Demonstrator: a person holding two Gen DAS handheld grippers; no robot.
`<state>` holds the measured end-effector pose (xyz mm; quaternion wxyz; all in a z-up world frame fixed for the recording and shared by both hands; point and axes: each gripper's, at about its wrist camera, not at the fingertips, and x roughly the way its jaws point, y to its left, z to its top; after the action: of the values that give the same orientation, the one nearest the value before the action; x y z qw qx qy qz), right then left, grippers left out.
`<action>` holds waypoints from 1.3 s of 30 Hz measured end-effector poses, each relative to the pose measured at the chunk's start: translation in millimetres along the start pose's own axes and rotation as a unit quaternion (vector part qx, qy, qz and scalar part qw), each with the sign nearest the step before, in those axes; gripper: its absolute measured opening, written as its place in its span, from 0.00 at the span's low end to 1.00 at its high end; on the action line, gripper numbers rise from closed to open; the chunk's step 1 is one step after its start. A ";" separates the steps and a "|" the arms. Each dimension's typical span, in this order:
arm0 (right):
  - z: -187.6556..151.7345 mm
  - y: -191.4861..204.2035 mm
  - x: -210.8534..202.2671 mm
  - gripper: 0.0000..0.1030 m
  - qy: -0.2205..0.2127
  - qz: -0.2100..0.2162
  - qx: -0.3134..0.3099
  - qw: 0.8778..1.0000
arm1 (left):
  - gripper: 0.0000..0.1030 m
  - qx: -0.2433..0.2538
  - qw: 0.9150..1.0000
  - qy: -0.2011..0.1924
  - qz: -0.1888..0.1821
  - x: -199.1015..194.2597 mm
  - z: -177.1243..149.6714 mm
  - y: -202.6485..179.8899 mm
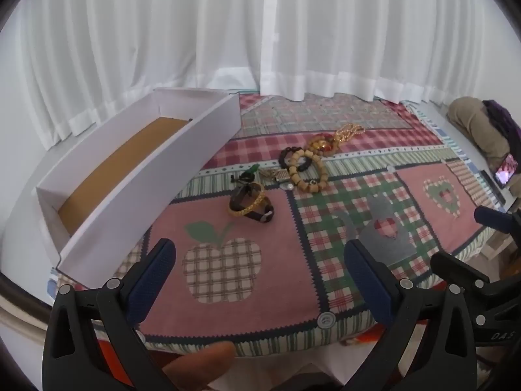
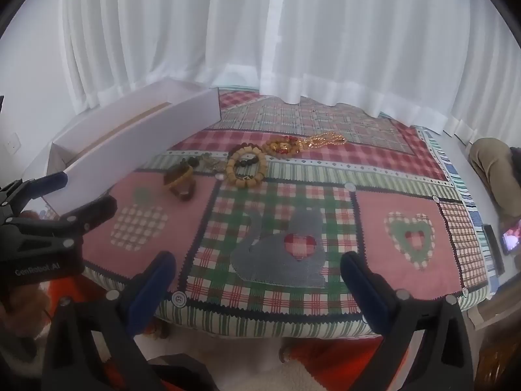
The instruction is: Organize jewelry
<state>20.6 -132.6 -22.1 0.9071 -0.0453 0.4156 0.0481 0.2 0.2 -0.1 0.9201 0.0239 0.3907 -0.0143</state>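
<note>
Where claw point(image 2: 57, 192) shows, "GenRobot.AI" label point(image 2: 39, 270).

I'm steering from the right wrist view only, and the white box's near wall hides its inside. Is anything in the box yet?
Observer: The left wrist view looks into the white box. The floor that shows is bare brown, with no jewelry.
Operator: Is the left gripper carrying a piece?
Observer: No. The left gripper is wide open with nothing between its jaws.
Operator: What's the blurry lump nearest the box?
Observer: A gold bangle lying across a black strap, with a small green piece just behind.
</note>
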 end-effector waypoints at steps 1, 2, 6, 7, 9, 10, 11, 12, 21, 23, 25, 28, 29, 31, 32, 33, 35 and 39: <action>0.0 0.0 -0.3 1.00 0.000 -0.001 -0.001 1.000 | 1.00 -0.001 1.000 0.001 -0.001 0.1 0.0 0.1; -0.1 -0.1 -0.8 1.00 -0.002 -0.001 -0.001 1.000 | 1.00 -0.002 1.000 0.000 -0.002 0.1 0.0 0.2; 0.0 -0.4 -2.8 1.00 -0.003 -0.001 0.000 1.000 | 1.00 0.000 1.000 -0.001 -0.001 -0.5 -0.2 -1.0; -0.2 -0.3 -2.9 1.00 -0.004 -0.002 -0.001 1.000 | 1.00 0.001 1.000 -0.001 -0.002 -1.0 -0.2 -1.5; 0.1 -0.3 -3.7 1.00 -0.004 -0.002 -0.002 1.000 | 1.00 0.001 1.000 -0.003 -0.004 -2.1 -0.3 -2.8; 0.2 -0.4 -3.3 1.00 -0.004 -0.003 -0.002 1.000 | 1.00 -0.003 1.000 0.001 -0.005 3.5 -0.1 -2.0; 0.3 -0.5 -2.7 1.00 -0.004 -0.003 -0.003 1.000 | 1.00 -0.003 1.000 0.001 -0.007 4.4 -0.1 -2.9; 0.5 -0.6 -1.9 1.00 -0.004 -0.003 -0.003 1.000 | 1.00 -0.002 1.000 0.001 -0.007 5.3 -0.1 -4.2; -0.5 -1.3 -5.0 1.00 -0.008 -0.002 -0.002 1.000 | 1.00 -0.001 1.000 0.009 -0.019 1.0 0.4 -2.3; -1.5 -2.3 -4.4 1.00 -0.008 -0.002 -0.002 1.000 | 1.00 -0.005 1.000 0.016 -0.025 1.2 0.4 -0.9; -1.2 -2.2 -4.3 1.00 -0.007 -0.002 -0.001 1.000 | 1.00 -0.007 1.000 0.020 -0.023 3.0 -0.6 -0.5; 0.0 -1.7 -5.3 1.00 -0.006 -0.001 -0.001 1.000 | 1.00 -0.009 1.000 0.022 -0.020 3.1 -1.5 -0.4; -0.4 -0.3 -5.0 1.00 -0.005 -0.001 -0.001 1.000 | 1.00 -0.010 1.000 0.022 -0.020 2.8 -2.2 -0.1; -2.0 -0.9 -4.6 1.00 -0.006 -0.001 -0.001 1.000 | 1.00 -0.011 1.000 0.022 -0.018 2.8 -2.3 1.2; -1.5 -0.4 -5.4 1.00 -0.006 -0.001 -0.002 1.000 | 1.00 -0.011 1.000 0.023 -0.017 2.8 -2.5 1.1; -1.8 0.2 -5.6 1.00 -0.007 0.000 -0.002 1.000 | 1.00 -0.011 1.000 0.023 -0.016 3.1 -2.6 1.1; -1.8 0.7 -5.9 1.00 -0.007 0.000 -0.003 1.000 | 1.00 -0.011 1.000 0.024 -0.015 3.7 -2.1 0.9; -3.4 -1.3 -3.2 1.00 -0.006 0.001 -0.001 1.000 | 1.00 -0.011 1.000 0.025 -0.014 5.1 -2.0 0.1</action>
<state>16.2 -134.5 -21.9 0.9097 -0.0460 0.4097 0.0496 2.3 0.3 -5.1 0.9099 0.0086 0.4140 -0.0220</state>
